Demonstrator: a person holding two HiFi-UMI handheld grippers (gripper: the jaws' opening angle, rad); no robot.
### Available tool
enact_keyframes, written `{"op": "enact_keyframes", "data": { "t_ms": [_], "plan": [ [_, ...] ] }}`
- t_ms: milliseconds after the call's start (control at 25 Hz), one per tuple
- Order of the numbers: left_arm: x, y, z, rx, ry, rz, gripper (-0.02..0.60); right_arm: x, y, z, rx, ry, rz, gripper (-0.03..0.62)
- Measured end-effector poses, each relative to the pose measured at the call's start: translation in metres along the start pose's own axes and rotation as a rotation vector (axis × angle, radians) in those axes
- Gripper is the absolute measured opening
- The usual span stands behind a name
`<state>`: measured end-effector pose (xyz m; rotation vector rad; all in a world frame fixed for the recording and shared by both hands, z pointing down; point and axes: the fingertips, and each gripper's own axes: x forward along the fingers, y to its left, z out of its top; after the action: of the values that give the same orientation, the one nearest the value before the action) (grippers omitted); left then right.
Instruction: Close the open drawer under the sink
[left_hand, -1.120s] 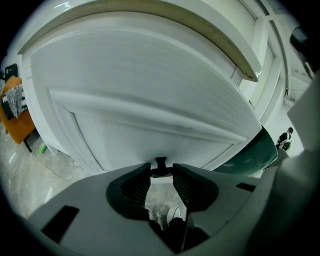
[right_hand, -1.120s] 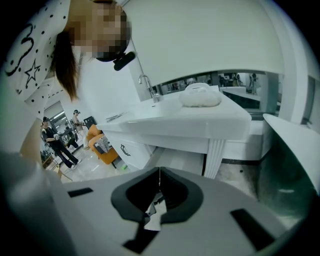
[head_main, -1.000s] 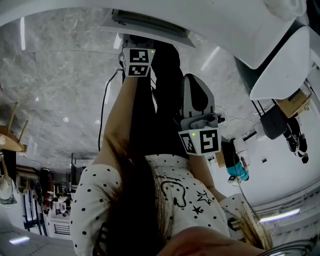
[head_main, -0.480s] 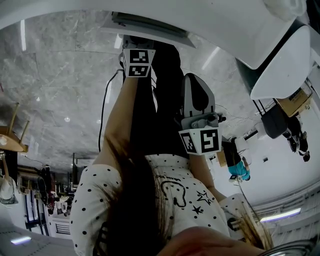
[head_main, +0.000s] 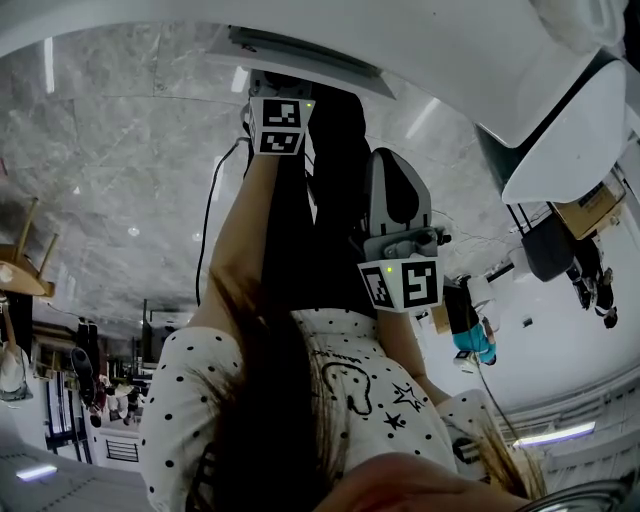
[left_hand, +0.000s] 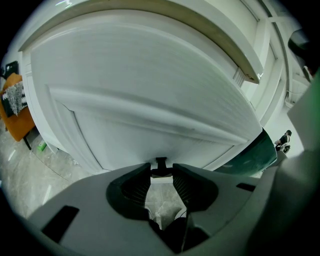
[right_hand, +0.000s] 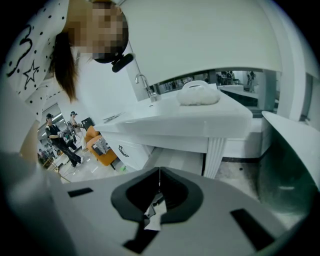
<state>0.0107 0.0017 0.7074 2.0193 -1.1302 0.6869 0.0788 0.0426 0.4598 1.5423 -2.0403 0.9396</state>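
Note:
The white drawer front (left_hand: 150, 85) fills the left gripper view, with the counter's edge (left_hand: 220, 40) above it. My left gripper (left_hand: 161, 171) has its tips right against this panel; the jaws stand a narrow gap apart with nothing held, and a small dark piece shows at the tips. In the head view the left gripper (head_main: 275, 92) reaches out to the white cabinet (head_main: 310, 55) at the top of the picture. My right gripper (head_main: 392, 175) hangs back beside the person's dark legs. Its jaws (right_hand: 159, 176) are shut, empty, and aimed at another white sink counter (right_hand: 190, 120).
A faucet (right_hand: 145, 85) and a white bundle (right_hand: 199, 94) stand on that counter, and a cabinet with a black handle (right_hand: 123, 151) sits below it. An orange chair (right_hand: 97, 150) and people (right_hand: 55, 135) are farther off. The floor is grey marble (head_main: 120, 180).

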Motion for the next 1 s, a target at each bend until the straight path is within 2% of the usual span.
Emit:
{"op": "enact_keyframes", "data": {
  "t_ms": [320, 1000],
  "plan": [
    [0.0, 0.002, 0.005, 0.002, 0.003, 0.005, 0.143, 0.003, -0.009, 0.008, 0.016, -0.005, -0.019, 0.015],
    [-0.006, 0.016, 0.013, -0.006, -0.021, 0.027, 0.143, 0.004, 0.008, 0.008, 0.014, -0.007, 0.003, 0.015]
  ]
}}
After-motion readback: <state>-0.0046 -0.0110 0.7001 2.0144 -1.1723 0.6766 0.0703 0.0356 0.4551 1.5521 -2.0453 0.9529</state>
